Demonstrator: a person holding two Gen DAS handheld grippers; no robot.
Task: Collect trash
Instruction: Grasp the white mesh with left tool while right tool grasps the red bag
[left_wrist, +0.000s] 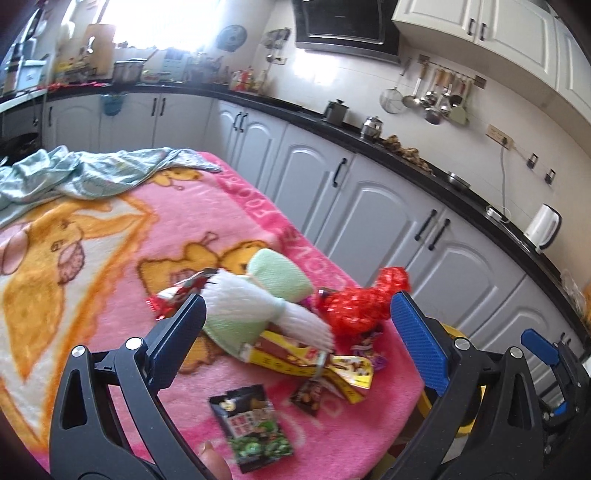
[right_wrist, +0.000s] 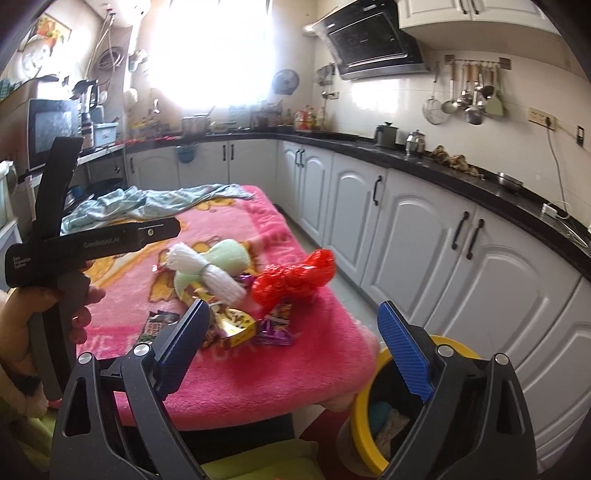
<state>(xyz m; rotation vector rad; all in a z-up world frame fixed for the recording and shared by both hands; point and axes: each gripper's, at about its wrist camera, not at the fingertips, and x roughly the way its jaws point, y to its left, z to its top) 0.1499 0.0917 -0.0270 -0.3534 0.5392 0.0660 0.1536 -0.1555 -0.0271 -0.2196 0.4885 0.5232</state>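
Note:
A heap of trash lies on the pink blanket (left_wrist: 110, 236) near the table's right corner: white foam netting (left_wrist: 258, 310) over green foam netting (left_wrist: 280, 275), a crumpled red plastic bag (left_wrist: 364, 304), yellow and purple snack wrappers (left_wrist: 332, 363), and a dark snack packet (left_wrist: 255, 424) nearer me. My left gripper (left_wrist: 295, 336) is open and empty, hovering just above the heap. My right gripper (right_wrist: 291, 343) is open and empty, held back over the table's near corner; the heap (right_wrist: 221, 273) lies beyond it. A yellow-rimmed trash bin (right_wrist: 364, 417) stands below the corner.
A crumpled light-blue cloth (left_wrist: 85, 173) lies at the blanket's far end. White kitchen cabinets (left_wrist: 369, 206) with a black countertop run along the right. A white kettle (left_wrist: 543, 225) and pots stand on the counter. The left gripper's body (right_wrist: 92, 240) shows at left in the right wrist view.

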